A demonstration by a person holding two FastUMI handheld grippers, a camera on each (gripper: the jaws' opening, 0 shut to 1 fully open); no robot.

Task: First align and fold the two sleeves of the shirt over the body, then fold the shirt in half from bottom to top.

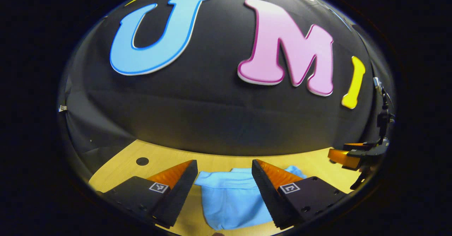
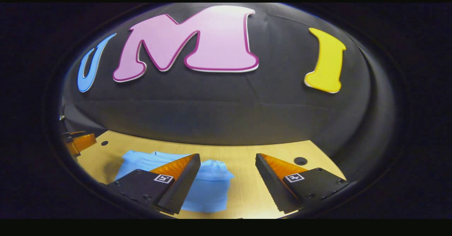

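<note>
In the left gripper view, the left tool (image 1: 224, 190) is sitting wide open, with its two fingers far apart. It is holding nothing. It is hanging above the desk (image 1: 219, 160). The blue shirt (image 1: 233, 202) is lying on the desk under the gap between the fingers. The shirt is looking like a small folded bundle with a folded edge across its top. A round dark hole (image 1: 142, 161) is showing in the desk, off to the left. At the far right edge, the other tool (image 1: 348, 156) is poking in above the desk, well apart from the shirt.

In the right gripper view, the right tool (image 2: 227, 183) is also sitting wide open and holding nothing. The shirt (image 2: 210, 188) is lying on the desk (image 2: 243, 158) on the left side, partly behind the left finger. Bare wood is showing between the fingers. The left tool (image 2: 79, 142) is peeking in at the left edge.
</note>
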